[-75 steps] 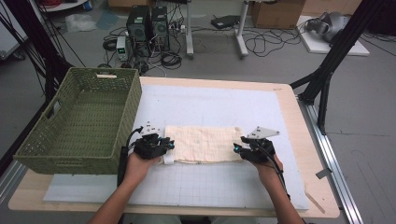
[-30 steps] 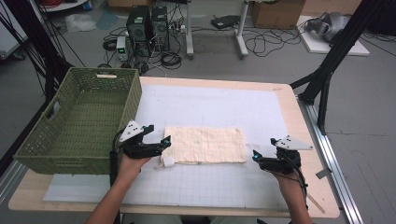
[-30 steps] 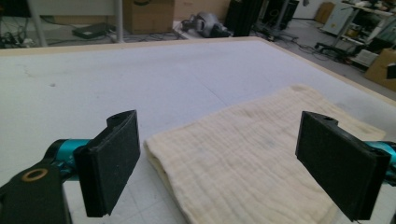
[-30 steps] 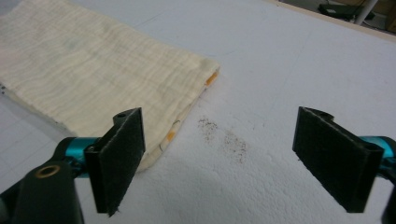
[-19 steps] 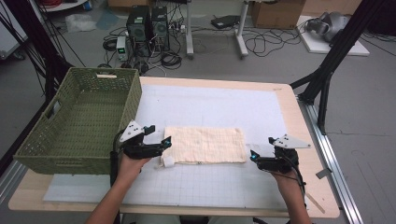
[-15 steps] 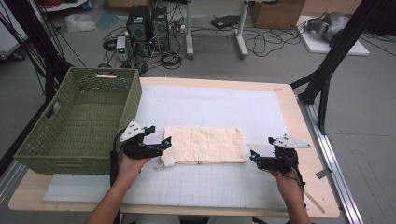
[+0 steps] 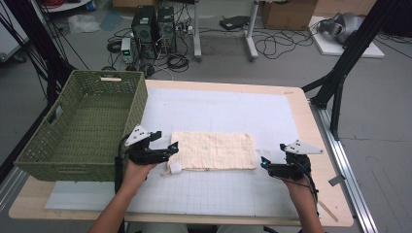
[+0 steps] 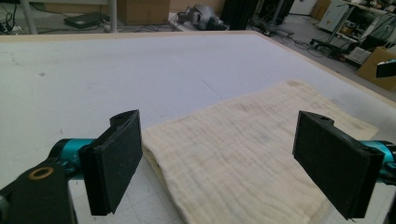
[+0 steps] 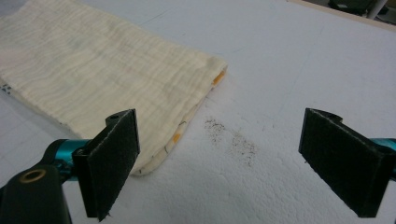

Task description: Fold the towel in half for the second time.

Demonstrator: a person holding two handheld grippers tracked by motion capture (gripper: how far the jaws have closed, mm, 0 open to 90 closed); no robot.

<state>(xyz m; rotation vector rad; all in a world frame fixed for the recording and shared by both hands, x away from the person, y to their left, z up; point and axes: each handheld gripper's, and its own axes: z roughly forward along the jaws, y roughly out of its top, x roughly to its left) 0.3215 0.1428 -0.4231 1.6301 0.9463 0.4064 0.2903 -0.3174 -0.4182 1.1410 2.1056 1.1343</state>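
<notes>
A cream cloth (image 7: pixel 214 150), folded into a long rectangle, lies flat on the white mat (image 7: pixel 223 111). A small white tag (image 7: pixel 174 168) sticks out at its near left corner. My left gripper (image 7: pixel 166 141) is open just off the cloth's left end. In the left gripper view the cloth (image 8: pixel 243 149) lies ahead between the open left gripper (image 8: pixel 219 119) jaws, untouched. My right gripper (image 7: pixel 269 156) is open a short way past the cloth's right end. In the right gripper view the cloth's end (image 9: pixel 107 65) lies by the left jaw of the open right gripper (image 9: pixel 222 114).
A green woven basket (image 7: pixel 82 121) stands at the table's left edge, close to my left hand. A smear of dark specks (image 9: pixel 231 137) marks the mat near the cloth's right end. Bare mat stretches behind the cloth. Black stand legs (image 7: pixel 335 87) rise at the far right.
2.5 s ago both grippers were at the cloth's two ends. They have since drawn apart, and the cloth lies free. Over the last second neither hand has moved much.
</notes>
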